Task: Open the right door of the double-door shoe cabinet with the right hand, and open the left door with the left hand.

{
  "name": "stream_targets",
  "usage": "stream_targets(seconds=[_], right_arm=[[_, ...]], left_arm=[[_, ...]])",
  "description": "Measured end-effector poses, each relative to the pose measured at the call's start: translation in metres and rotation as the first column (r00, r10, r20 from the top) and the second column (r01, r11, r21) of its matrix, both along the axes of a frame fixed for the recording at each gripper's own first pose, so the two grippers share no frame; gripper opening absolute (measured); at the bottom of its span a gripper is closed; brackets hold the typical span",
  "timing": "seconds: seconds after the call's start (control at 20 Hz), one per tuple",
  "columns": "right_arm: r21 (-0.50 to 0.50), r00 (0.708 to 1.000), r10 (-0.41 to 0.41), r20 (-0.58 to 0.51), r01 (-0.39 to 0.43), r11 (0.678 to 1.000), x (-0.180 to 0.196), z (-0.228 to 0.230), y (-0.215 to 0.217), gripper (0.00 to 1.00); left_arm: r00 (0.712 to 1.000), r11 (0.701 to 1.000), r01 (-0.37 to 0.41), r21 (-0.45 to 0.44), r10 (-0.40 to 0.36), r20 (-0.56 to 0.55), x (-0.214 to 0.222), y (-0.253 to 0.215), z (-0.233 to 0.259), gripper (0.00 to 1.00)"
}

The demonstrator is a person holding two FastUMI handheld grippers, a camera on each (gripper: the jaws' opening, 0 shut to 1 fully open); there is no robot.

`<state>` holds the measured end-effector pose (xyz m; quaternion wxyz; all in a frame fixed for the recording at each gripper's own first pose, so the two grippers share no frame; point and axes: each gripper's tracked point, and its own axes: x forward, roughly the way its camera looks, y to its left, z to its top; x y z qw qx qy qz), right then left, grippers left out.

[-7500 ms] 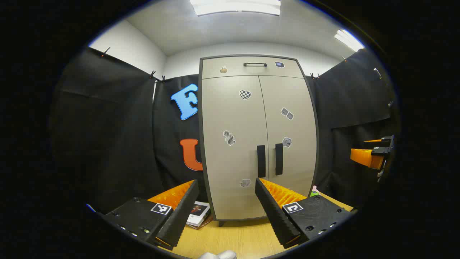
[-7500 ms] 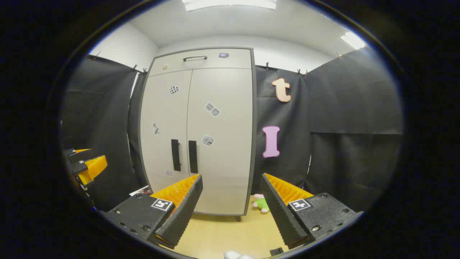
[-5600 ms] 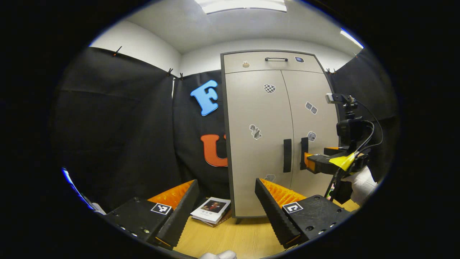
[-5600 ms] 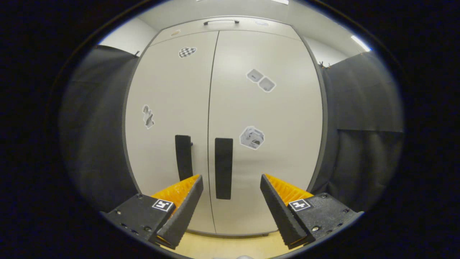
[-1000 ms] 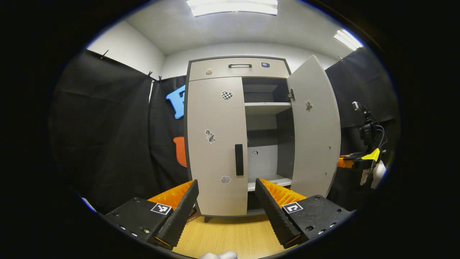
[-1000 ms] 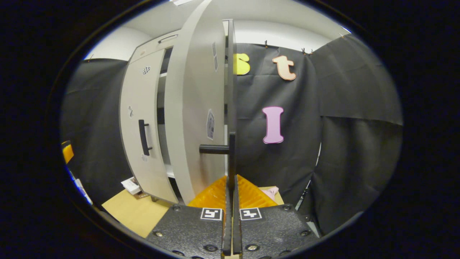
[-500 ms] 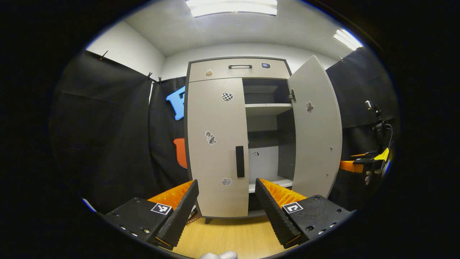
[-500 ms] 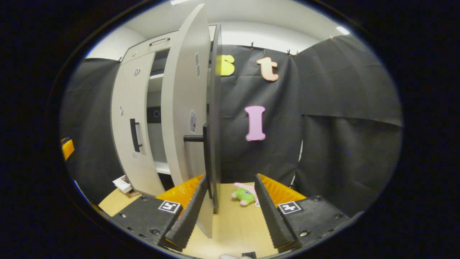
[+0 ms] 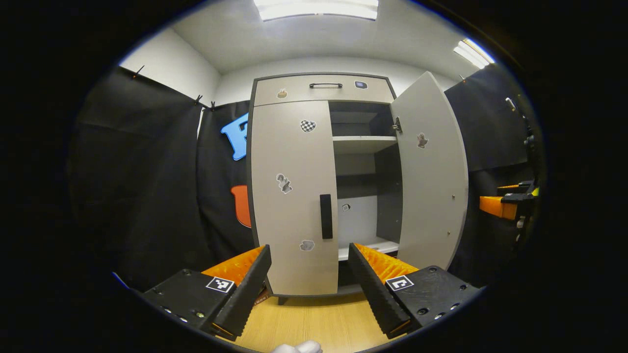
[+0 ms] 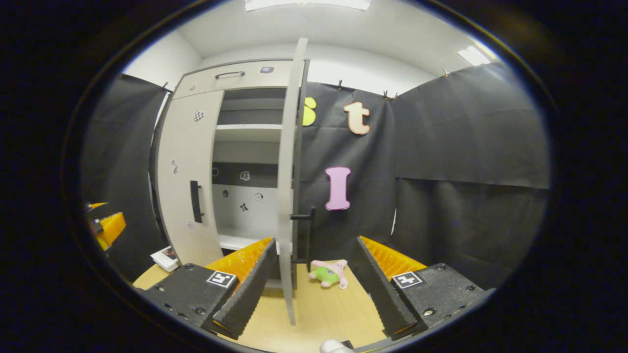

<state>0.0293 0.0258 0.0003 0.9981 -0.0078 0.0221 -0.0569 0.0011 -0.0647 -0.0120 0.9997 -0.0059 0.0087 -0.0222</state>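
The beige shoe cabinet [image 9: 294, 90] stands ahead on the wooden floor. Its right door [image 9: 431, 171] is swung wide open, showing shelves [image 9: 363, 138] inside. The left door [image 9: 292, 196] is closed, with its black handle [image 9: 326, 216] near the inner edge. My left gripper [image 9: 309, 274] is open, back from the left door and below its handle. In the right gripper view, the right door [image 10: 286, 171] is seen edge-on with its handle [image 10: 308, 230] sticking out. My right gripper [image 10: 314, 274] is open, drawn back from that door. The right gripper [image 9: 505, 203] also appears far right in the left gripper view.
A book [image 10: 166, 257] lies on the floor left of the cabinet. A pink and green plush toy [image 10: 327, 272] lies on the floor behind the open door. Black cloth walls close in on both sides. A drawer with a handle [image 9: 326, 85] tops the cabinet.
My right gripper let go of the right door's handle, opened, and pulled back. The right door stays wide open. The left gripper has barely moved.
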Motion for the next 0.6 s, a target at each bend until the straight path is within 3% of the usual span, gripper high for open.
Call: stream_targets(seconds=[0.3, 0.6], right_arm=[[0.059, 0.998, 0.068, -0.001, -0.068, 0.996, -0.021, -0.01, 0.069, 1.0], [0.06, 0.997, 0.058, -0.041, -0.056, 0.997, -0.039, -0.02, 0.09, 1.0]], left_arm=[[1.0, 1.0, 0.006, -0.015, -0.006, 0.014, 0.037, 0.012, -0.006, 0.96], [0.999, 1.0, 0.006, -0.015, -0.005, 0.052, 0.097, 0.005, -0.002, 0.96]])
